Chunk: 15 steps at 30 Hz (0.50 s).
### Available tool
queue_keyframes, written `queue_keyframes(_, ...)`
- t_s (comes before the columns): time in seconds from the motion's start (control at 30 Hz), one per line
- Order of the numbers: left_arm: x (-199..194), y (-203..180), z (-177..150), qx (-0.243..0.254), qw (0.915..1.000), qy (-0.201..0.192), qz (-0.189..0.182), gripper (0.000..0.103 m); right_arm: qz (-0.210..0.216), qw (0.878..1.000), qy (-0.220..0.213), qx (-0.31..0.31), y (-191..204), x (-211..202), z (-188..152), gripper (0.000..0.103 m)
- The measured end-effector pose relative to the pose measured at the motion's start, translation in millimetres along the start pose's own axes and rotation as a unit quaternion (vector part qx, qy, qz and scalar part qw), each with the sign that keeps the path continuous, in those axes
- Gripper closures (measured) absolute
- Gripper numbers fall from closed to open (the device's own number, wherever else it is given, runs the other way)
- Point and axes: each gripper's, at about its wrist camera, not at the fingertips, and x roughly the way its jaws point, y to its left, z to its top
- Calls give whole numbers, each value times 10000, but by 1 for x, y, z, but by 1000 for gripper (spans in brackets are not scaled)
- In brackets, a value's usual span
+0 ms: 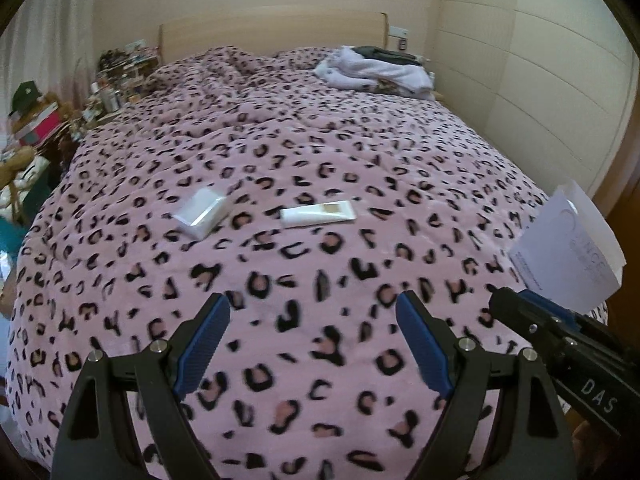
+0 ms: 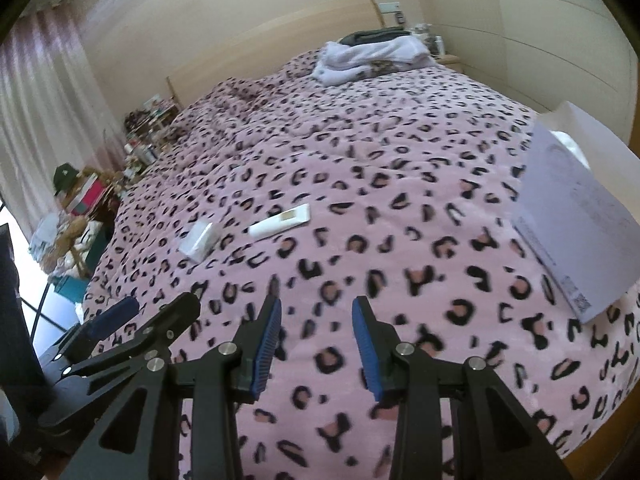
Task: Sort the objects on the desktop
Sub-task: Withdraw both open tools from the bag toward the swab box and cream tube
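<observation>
A small white box (image 1: 200, 213) and a white tube (image 1: 318, 213) lie side by side on the pink leopard-print bedspread (image 1: 320, 140). A pale lavender open box (image 1: 568, 248) stands at the bed's right edge. My left gripper (image 1: 313, 312) is open and empty, well short of the tube. In the right wrist view the white box (image 2: 199, 241), the tube (image 2: 280, 222) and the lavender box (image 2: 576, 220) show too. My right gripper (image 2: 316, 312) is open and empty above the bedspread (image 2: 360, 140). Each gripper shows at the edge of the other's view.
Folded white and dark clothes (image 1: 376, 66) lie near the headboard (image 1: 272, 34). A cluttered nightstand and shelves (image 1: 116, 76) stand left of the bed, with a green cap (image 1: 26, 96). A panelled wall (image 1: 540, 80) runs along the right.
</observation>
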Motion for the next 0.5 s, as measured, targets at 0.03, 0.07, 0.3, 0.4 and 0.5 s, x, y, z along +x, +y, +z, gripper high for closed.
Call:
queue_keyframes(0.03, -1, 7, -1, -42, 10000, 6, 30, 17, 22, 10000, 13, -30, 6, 2, 0, 65)
queue_keyframes(0.07, -1, 15, -2, -84, 9999, 12, 60, 17, 48, 10000, 29, -66, 12, 4, -1, 65)
queue_keyframes(0.3, -4, 54, -9, -322, 9991, 40, 255, 17, 191, 9993, 144, -275, 48, 18, -5, 66)
queue_keyframes(0.4, -5, 67, -12, -375, 9987, 42, 340, 17, 266, 9990, 193, -318, 61, 25, -7, 66)
queue_keyframes(0.5, -7, 81, -14, -458, 9981, 21, 413, 17, 337, 9984, 245, -376, 72, 32, -9, 66)
